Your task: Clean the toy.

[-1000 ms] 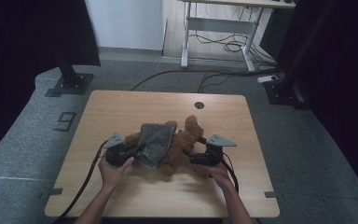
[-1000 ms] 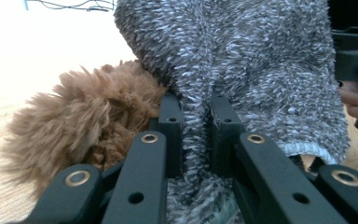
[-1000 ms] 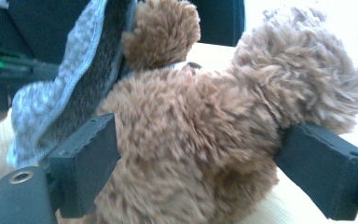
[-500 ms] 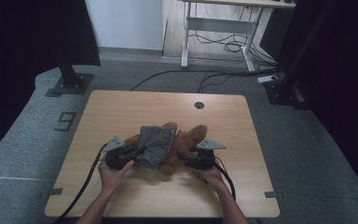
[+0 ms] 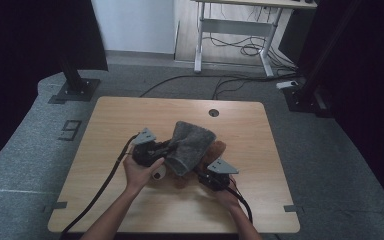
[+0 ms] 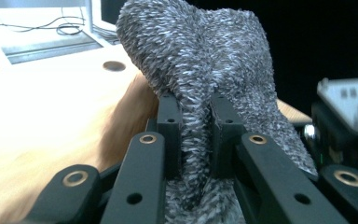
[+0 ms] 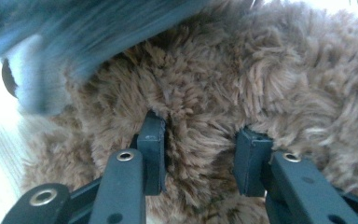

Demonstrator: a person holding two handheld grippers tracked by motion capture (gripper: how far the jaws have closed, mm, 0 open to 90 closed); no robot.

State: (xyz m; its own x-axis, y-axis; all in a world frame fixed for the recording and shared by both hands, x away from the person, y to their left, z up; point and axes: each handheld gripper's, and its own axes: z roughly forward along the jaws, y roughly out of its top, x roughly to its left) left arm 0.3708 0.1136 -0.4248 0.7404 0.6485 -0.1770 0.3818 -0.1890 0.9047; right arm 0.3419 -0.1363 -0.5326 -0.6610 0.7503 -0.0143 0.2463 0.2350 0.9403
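Grey fuzzy cloth (image 5: 190, 146) is lifted off the wooden table (image 5: 115, 125), draped over a brown plush toy (image 5: 215, 151) near the table's middle; the left gripper (image 6: 195, 135) has its jaws closed on a fold of it. The right gripper (image 7: 200, 154) has its jaws sunk into the toy's fur, clamping a tuft. Judged step: fitting or peeling the cloth on the toy; the next move likely calls for holding the toy firm while the left pulls the cloth.
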